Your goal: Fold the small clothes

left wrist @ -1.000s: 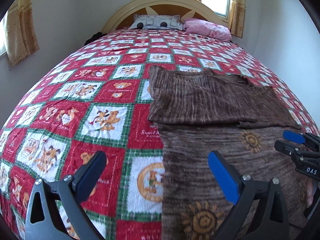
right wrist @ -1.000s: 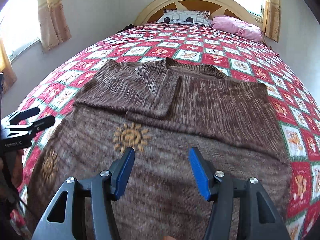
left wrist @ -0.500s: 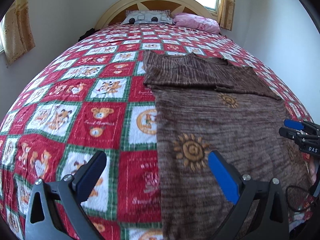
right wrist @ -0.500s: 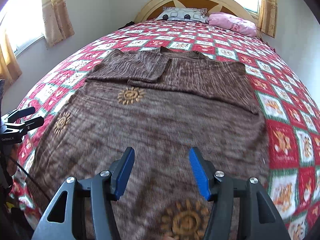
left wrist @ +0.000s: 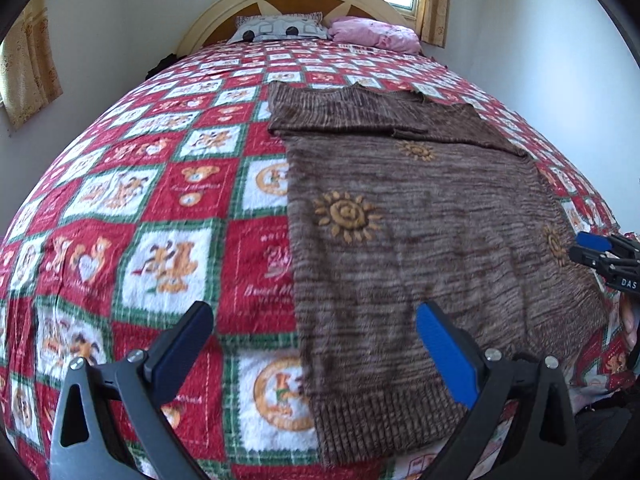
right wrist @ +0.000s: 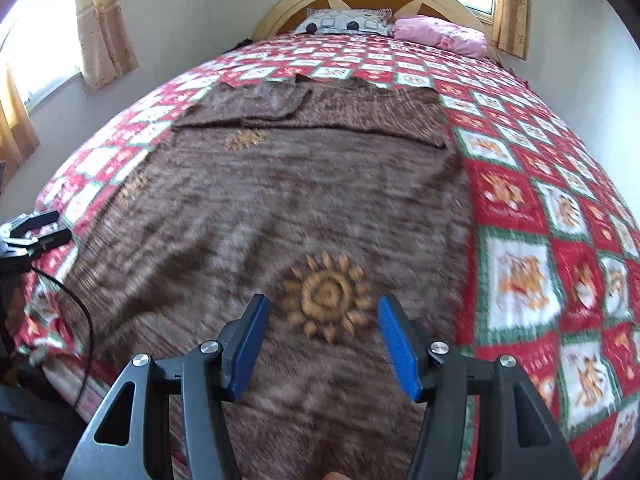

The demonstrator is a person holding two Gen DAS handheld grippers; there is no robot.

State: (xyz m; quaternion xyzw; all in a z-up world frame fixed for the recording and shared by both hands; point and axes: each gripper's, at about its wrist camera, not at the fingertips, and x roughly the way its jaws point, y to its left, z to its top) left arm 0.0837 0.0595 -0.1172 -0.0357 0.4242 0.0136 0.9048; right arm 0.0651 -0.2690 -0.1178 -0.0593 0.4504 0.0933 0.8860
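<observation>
- Sweater (left wrist: 432,240), one, brown, lies flat on the bedspread (left wrist: 160,208) ahead of the left gripper (left wrist: 312,344), whose jaws gape wide, empty; three sun motifs show.
- Right wrist view: the right gripper (right wrist: 322,344) hovers, moderately spread, over the sweater; two pillows (right wrist: 348,22) far ahead.

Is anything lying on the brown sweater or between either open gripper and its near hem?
Nothing visible does. The brown sweater lies flat on the quilt, sleeves already folded in. The left gripper and right gripper hover open above it, nothing between.
</observation>
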